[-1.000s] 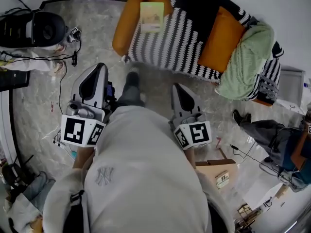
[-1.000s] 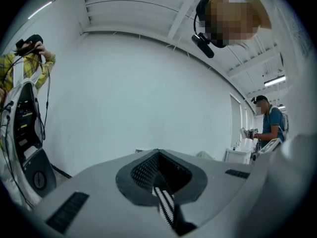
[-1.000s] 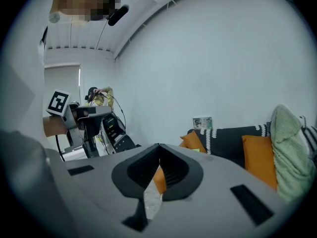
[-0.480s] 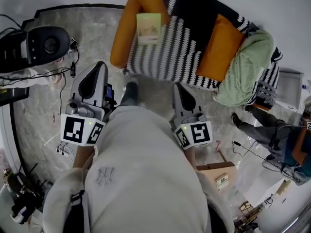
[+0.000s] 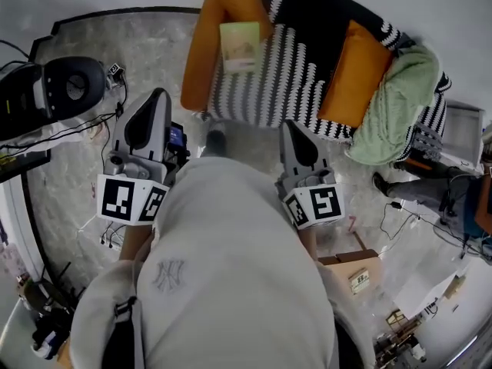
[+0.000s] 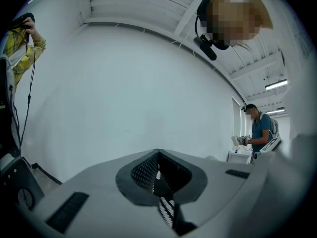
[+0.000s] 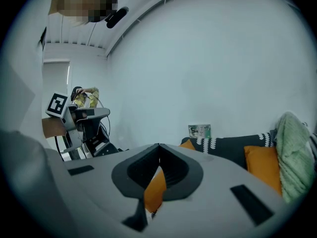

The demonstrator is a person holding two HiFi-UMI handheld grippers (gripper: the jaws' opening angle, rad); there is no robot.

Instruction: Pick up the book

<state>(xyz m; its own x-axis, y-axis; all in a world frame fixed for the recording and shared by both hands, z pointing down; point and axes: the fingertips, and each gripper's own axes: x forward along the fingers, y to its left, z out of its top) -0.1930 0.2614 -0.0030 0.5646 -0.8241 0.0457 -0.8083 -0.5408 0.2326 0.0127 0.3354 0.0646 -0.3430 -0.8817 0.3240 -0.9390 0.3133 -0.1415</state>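
Note:
The book (image 5: 240, 46), pale green with a picture on its cover, lies on the striped blanket over the orange sofa (image 5: 201, 60), by its left armrest. In the right gripper view the book (image 7: 199, 131) stands small in the distance above the sofa's back. My left gripper (image 5: 157, 94) hangs over the marble floor, short of the armrest, jaws shut and empty. My right gripper (image 5: 290, 125) has its tip at the sofa's front edge, well below and right of the book, also shut with nothing held. In their own views both show closed tips: left gripper (image 6: 158, 153), right gripper (image 7: 159, 145).
An orange cushion (image 5: 352, 71) and a green throw (image 5: 396, 102) lie on the sofa's right part. A black machine (image 5: 65, 87) with cables stands on the floor at left. A cardboard box (image 5: 350, 271) and a seated person's legs (image 5: 430, 194) are at right.
Both grippers and the person have moved forward toward the sofa; the right gripper's tip now reaches the sofa's front edge. Both jaws stayed shut.

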